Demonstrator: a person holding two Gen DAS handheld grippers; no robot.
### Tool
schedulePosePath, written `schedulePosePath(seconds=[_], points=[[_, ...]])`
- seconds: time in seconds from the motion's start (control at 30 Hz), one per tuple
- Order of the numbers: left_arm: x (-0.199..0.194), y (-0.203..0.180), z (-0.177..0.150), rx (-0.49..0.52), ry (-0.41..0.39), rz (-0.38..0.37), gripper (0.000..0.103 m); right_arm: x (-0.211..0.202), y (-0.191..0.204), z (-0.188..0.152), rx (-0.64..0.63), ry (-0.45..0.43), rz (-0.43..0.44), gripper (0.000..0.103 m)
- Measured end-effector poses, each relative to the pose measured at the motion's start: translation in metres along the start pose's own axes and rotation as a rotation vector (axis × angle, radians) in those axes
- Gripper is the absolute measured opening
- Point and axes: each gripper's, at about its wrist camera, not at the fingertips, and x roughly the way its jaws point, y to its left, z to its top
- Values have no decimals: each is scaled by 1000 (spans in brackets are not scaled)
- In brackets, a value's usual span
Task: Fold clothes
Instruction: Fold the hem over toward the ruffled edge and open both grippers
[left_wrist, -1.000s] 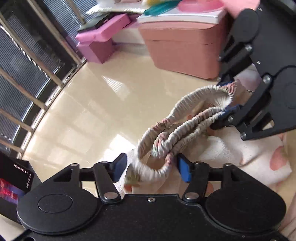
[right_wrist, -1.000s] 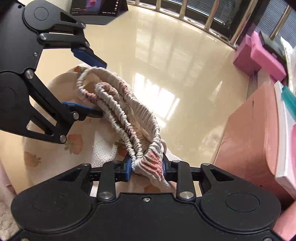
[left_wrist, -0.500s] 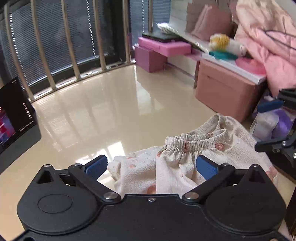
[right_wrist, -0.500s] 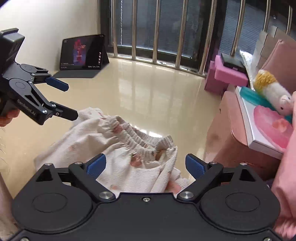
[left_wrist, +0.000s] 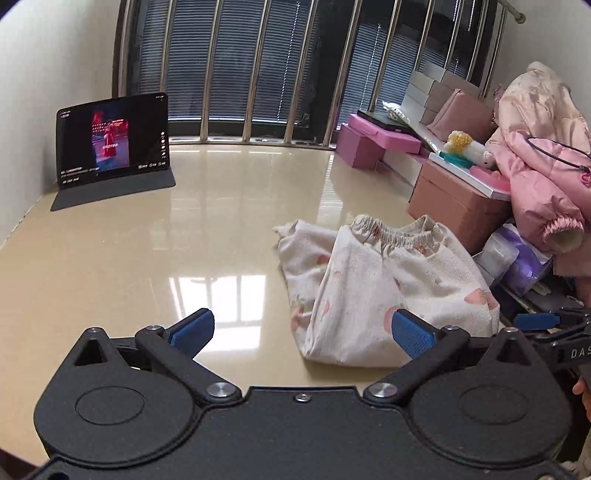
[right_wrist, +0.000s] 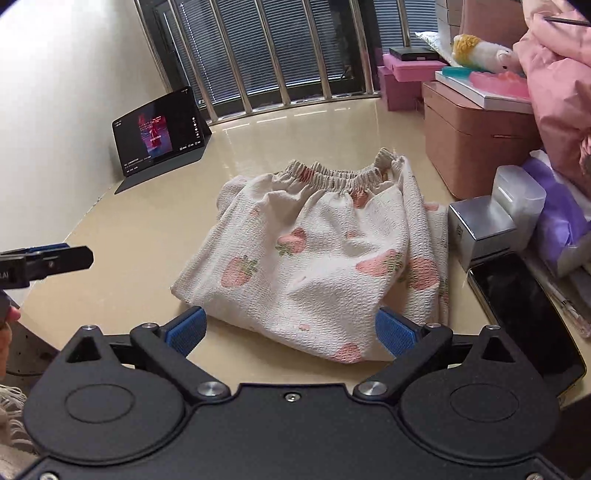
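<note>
Hovering left gripper (left_wrist: 301, 332) fingers spread wide, right gripper (right_wrist: 291, 330) likewise, both empty, strawberry-print shorts (right_wrist: 317, 243) untouched on table

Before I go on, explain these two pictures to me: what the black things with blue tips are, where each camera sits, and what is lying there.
No robot here: a person holds a two-finger gripper in each hand, each with a camera looking along its fingers. One picture looks out over the left gripper, the other over the right gripper. The blue tips are grip pads. Both grippers are open and hold nothing. On the glossy table lie strawberry-print shorts, folded over, elastic waistband away from the cameras. A propped tablet plays video; boxes and pink clothes crowd the right side.
</note>
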Motion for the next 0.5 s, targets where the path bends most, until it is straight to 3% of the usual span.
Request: schedulePosePath(seconds=[0.17, 0.3, 0.5], points=[[-15, 18, -15, -46, 5, 33, 103, -1, 24, 5, -5, -50, -42, 99], [-25, 32, -24, -110, 2, 19, 103, -9, 40, -2, -46, -150, -11, 99], [-32, 39, -28, -138, -8, 24, 103, 4, 61, -9, -141, -84, -13, 97]])
